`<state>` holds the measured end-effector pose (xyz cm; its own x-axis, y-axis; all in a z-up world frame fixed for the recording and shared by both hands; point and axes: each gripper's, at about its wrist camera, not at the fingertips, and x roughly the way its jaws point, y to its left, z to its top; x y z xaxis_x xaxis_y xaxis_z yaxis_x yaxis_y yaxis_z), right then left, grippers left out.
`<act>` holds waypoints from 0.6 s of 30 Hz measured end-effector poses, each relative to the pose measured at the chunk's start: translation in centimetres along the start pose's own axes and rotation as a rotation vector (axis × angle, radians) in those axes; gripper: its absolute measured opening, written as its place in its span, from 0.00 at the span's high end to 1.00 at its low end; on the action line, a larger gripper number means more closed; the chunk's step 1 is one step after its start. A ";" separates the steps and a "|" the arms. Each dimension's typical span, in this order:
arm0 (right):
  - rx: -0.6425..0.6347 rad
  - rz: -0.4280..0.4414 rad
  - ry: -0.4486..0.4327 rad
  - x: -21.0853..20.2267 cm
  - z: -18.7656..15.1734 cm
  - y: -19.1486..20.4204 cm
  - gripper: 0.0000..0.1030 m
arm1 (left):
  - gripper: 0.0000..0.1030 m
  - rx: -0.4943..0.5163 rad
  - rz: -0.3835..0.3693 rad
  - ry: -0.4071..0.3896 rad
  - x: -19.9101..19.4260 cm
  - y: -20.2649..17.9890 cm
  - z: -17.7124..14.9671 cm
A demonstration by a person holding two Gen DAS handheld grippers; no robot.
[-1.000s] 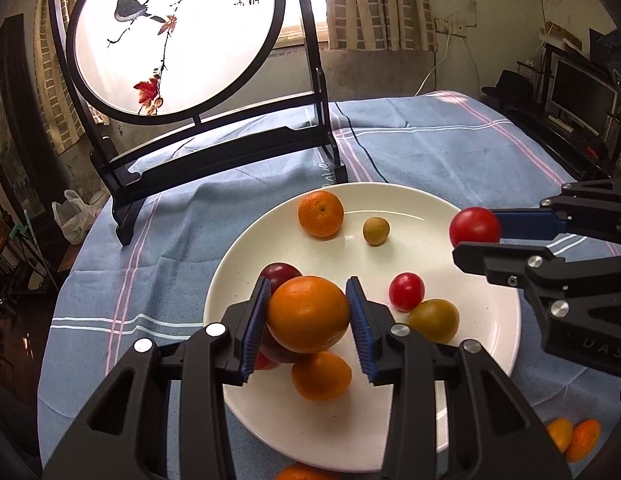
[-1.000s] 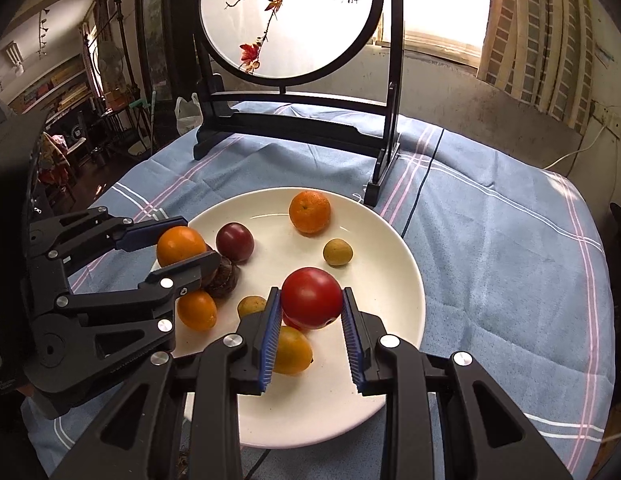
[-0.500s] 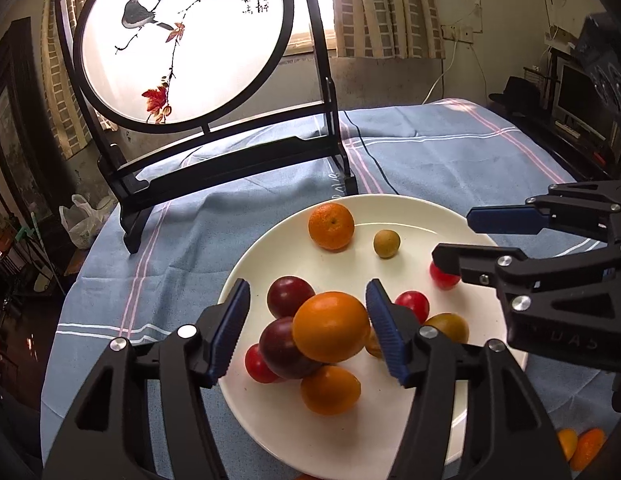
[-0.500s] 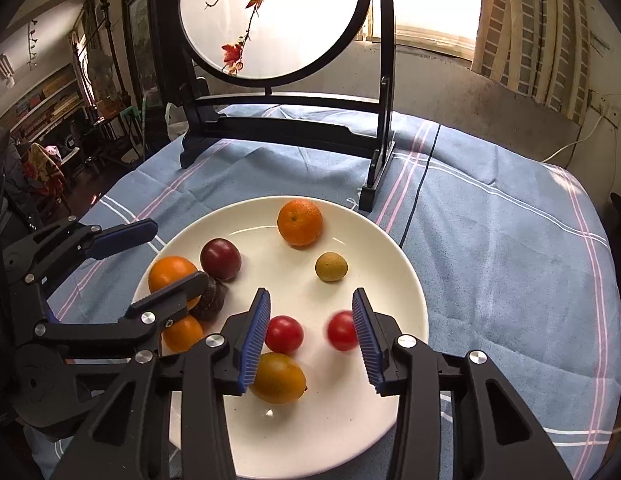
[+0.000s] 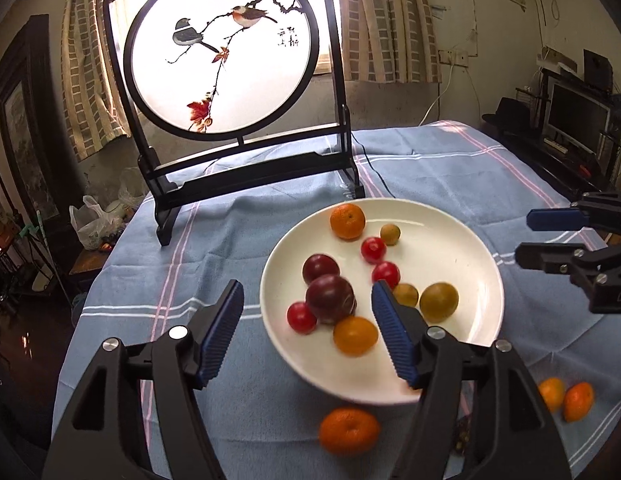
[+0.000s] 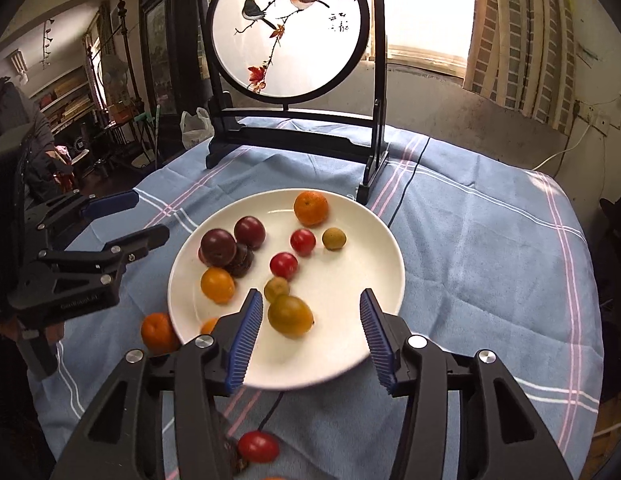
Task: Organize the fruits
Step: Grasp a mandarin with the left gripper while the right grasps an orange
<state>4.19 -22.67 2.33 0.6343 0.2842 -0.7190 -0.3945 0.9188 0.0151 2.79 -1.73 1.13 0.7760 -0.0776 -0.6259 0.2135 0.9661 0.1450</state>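
On the blue-clothed bench [image 6: 490,240], a white plate [image 6: 350,344] already carries most of the fruit: a mandarin [image 6: 310,209] at its far edge, two dark plums [image 6: 218,247], several small red tomatoes [image 6: 283,265] and some yellow-green fruits [image 6: 289,315] toward the near side. Both tools are empty. The left tool [image 5: 306,326] has its jaws wide apart above the left part of the plate, and the right tool [image 6: 310,338] is also spread wide over the near right part, holding nothing.

Some fruit lies off the plate. One orange [image 5: 348,431] rests on the cloth just beside the near rim, two small orange fruits [image 5: 566,398] lie near the right corner, and a red tomato [image 6: 257,446] sits on the cloth near the right tool.

I judge the task well advanced but not finished: these loose pieces wait to be collected. Round fruit may roll when it is released.
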 end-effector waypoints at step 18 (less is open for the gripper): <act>-0.075 0.052 0.217 -1.4 -12.6 1.9 0.47 | 0.35 0.066 -0.070 0.177 3.2 -2.0 -8.8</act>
<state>-5.82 -24.74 -5.44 0.4574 0.2577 -0.8511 -0.4763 0.8792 0.0102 -0.37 -1.78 -7.87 0.6425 -0.0943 -0.7605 0.3065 0.9412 0.1423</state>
